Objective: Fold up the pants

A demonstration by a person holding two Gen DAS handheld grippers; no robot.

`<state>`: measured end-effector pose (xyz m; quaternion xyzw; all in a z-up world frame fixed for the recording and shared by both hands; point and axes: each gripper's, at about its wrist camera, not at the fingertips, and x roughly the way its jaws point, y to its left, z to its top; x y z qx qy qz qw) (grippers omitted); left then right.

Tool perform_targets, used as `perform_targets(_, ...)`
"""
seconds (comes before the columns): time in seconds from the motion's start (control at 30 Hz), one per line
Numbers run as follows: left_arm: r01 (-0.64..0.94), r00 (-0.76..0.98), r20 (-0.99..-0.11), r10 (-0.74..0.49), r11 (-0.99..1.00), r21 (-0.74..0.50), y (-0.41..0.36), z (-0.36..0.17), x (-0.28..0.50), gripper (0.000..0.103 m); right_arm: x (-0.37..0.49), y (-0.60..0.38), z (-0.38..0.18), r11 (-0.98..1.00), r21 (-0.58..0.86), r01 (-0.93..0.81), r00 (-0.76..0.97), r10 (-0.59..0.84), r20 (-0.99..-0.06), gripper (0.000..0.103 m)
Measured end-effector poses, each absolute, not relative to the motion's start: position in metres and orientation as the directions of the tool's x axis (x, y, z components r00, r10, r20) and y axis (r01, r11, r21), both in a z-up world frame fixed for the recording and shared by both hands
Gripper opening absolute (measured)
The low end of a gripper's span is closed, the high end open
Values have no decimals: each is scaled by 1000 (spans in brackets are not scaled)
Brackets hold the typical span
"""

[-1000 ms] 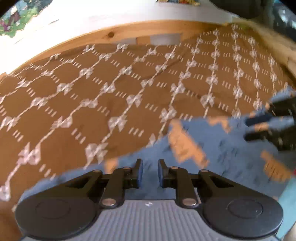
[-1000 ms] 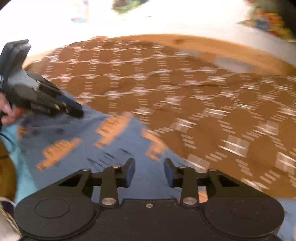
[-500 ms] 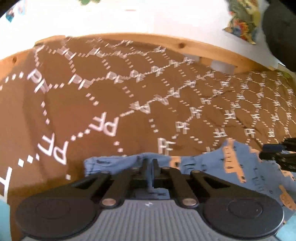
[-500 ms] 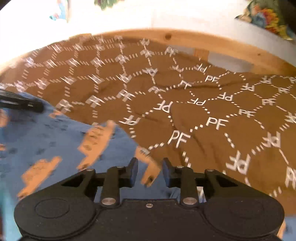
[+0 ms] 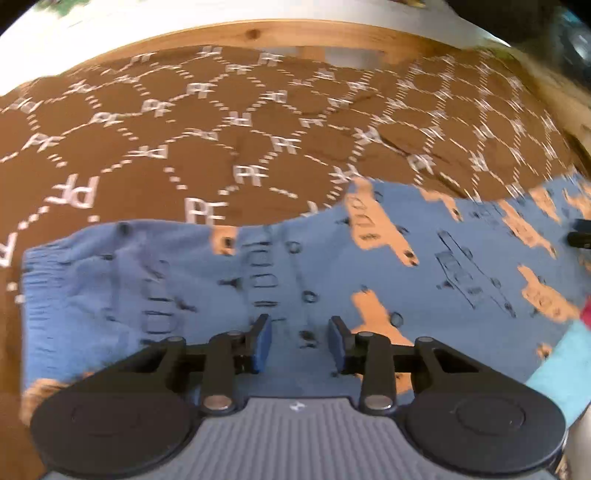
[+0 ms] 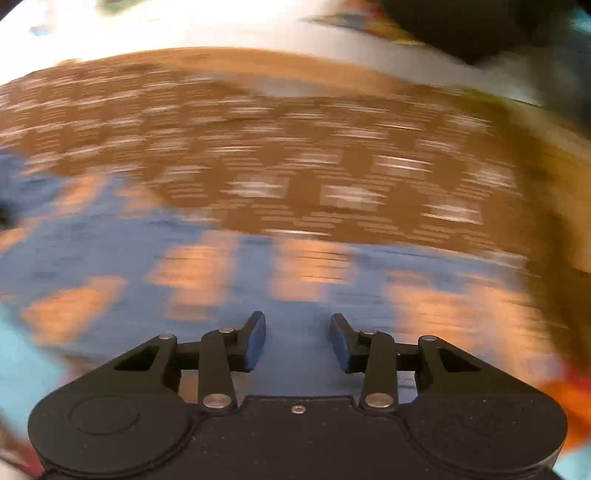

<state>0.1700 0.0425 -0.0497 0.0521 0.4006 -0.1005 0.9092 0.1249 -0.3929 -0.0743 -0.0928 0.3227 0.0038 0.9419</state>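
**Left wrist view: pants flat on the brown cloth**

The blue pants (image 5: 314, 266) with orange prints lie spread on the brown patterned cloth (image 5: 221, 140) inside a wooden frame (image 5: 258, 35). The left gripper (image 5: 300, 341) hangs over them, its jaws just opened, nothing pinched between. The right gripper (image 6: 298, 341) has likewise just been opening, and is empty above the fabric. The right wrist view is heavily smeared, its prints unreadable.

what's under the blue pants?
The pants lie on a brown cover printed with white PF marks, which shows on their far side and left. What the cover looks like directly beneath them is hidden. A wooden rail runs behind the cover.
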Motion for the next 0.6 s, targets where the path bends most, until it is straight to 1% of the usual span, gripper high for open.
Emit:
perform_targets(0.07,189,675,-727,-125,982,7,37,-40,172,46,125,-425,-66,984,-169,61,795,-150,-588,42)
perform_targets(0.1,207,682,-716,-152,978,-10,31,-35,173,48,121,-435,-61,984,-158,78,807,-155,-570,42)
perform_targets(0.17,282,692,-683,-234,958,-42,10,-27,174,57,114,-433,-53,990,-134,36,840,-102,-533,43)
perform_targets(0.23,370,677,-661,-322,926,-72,-21,-27,175,63,110,-413,-57,993,-99,-68,838,3,-546,43)
perform_targets(0.3,441,627,-673,-392,891,-108,-51,-34,176,63,110,-395,-68,989,-59,-135,819,78,-569,43)
perform_targets(0.33,470,596,-691,-410,875,-113,-66,-40,179,63,109,-389,-75,988,-56,-143,811,84,-579,43)
perform_targets(0.37,489,573,-711,-407,866,-102,-78,-47,183,63,112,-389,-77,990,-64,-126,808,65,-585,42)
perform_targets(0.43,498,568,-750,-339,867,-14,-99,-63,193,63,109,-403,-74,996,-71,-53,823,3,-568,42)
perform_targets(0.5,517,585,-745,-320,855,39,-103,-66,196,64,108,-427,-67,992,-103,70,833,-115,-542,42)
perform_targets(0.53,522,579,-752,-317,852,43,-103,-65,200,65,107,-444,-62,986,-96,135,831,-166,-531,40)
perform_targets(0.57,524,571,-759,-313,851,43,-104,-64,203,65,104,-456,-56,987,-57,150,837,-157,-524,34)
perform_targets(0.6,525,566,-767,-303,850,52,-106,-61,204,66,98,-464,-51,985,-26,170,844,-159,-511,41)
